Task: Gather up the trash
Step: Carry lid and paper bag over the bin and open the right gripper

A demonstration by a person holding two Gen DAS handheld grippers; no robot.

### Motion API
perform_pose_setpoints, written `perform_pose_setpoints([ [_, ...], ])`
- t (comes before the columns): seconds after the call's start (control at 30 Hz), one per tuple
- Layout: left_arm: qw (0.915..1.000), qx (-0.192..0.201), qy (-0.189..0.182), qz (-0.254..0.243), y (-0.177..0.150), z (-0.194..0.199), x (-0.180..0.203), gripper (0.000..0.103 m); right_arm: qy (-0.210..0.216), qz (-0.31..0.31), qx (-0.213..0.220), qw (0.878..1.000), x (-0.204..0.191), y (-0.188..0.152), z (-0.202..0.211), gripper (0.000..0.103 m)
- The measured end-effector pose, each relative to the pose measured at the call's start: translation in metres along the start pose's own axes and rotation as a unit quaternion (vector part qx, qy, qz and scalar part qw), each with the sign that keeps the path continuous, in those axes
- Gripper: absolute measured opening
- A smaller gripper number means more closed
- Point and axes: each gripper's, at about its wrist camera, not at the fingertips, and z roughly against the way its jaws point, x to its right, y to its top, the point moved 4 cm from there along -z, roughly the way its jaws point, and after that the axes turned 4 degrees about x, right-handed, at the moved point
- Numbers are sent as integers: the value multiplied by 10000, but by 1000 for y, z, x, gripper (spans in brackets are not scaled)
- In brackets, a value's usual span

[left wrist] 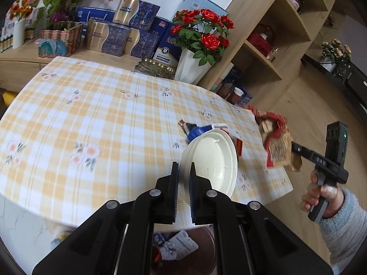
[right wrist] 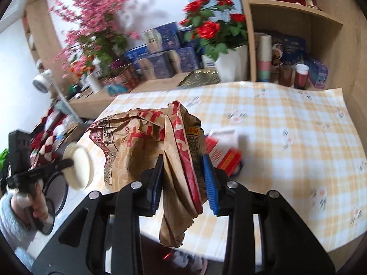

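The left gripper [left wrist: 183, 171] is clamped on the rim of a white plastic lid [left wrist: 212, 160], which stands tilted on edge above the table. The right wrist view shows the same lid [right wrist: 79, 167] from the side, as a thick pale disc at the tip of the left gripper [right wrist: 66, 162], with the person's left hand [right wrist: 36, 206] and a pale fuzzy sleeve [right wrist: 9, 217] around the handle, none of which the left camera can see.

The right gripper [right wrist: 183, 176] grips a crumpled brown paper bag [right wrist: 146, 142] printed in red; folds of the bag fill the space between the blue pads and hang below them. From the left wrist view the bag [left wrist: 278, 144] hangs off the table's near right corner, carried by the right gripper [left wrist: 296, 151], whose handle sits in the person's right hand [left wrist: 321, 194].

More trash lies on the checked tablecloth [left wrist: 91, 114]: a blue wrapper [left wrist: 197, 131] and a dark red-tipped one [left wrist: 185, 125] just behind the lid, and a red and white carton [right wrist: 226, 147] partly hidden behind the bag in the right view.

Only the left camera shows, below the table edge, a round bin [left wrist: 206, 245] with crumpled white scraps [left wrist: 176, 245] inside. Red roses in a white pot [left wrist: 195, 67] stand at the table's far edge, beside a wooden shelf [left wrist: 275, 45].
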Motion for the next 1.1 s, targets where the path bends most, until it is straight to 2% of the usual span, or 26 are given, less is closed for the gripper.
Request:
perform_pose_setpoints([
  [0.23,9999,-31,50,-91,-39,33,-2,9,331,528,-341,9975,-50,-70,26,35],
  [0.37,10000,-45,83,-14,-57,43,-7,9,454,705,-827,9930,-67,-116,24,35],
  [0.5,9999,-64,88,115,-68,43,-12,9,492,395,-1530,9862,-70,-166,4,35],
  [0.67,9998,-23,99,151,-74,44,-13,9,543,-27,-2246,9729,-76,-210,-31,35],
  [0.9,9998,-54,165,73,-83,46,-12,9,133,-431,-3131,9486,-76,-251,-89,35],
  [1.0,9998,-48,191,94,-87,48,-15,9,-140,-401,-3281,9437,-74,-260,-103,35],
  [1.1,9995,-95,219,193,-93,47,-20,9,-336,-655,-3332,9400,-70,-267,-114,35],
])
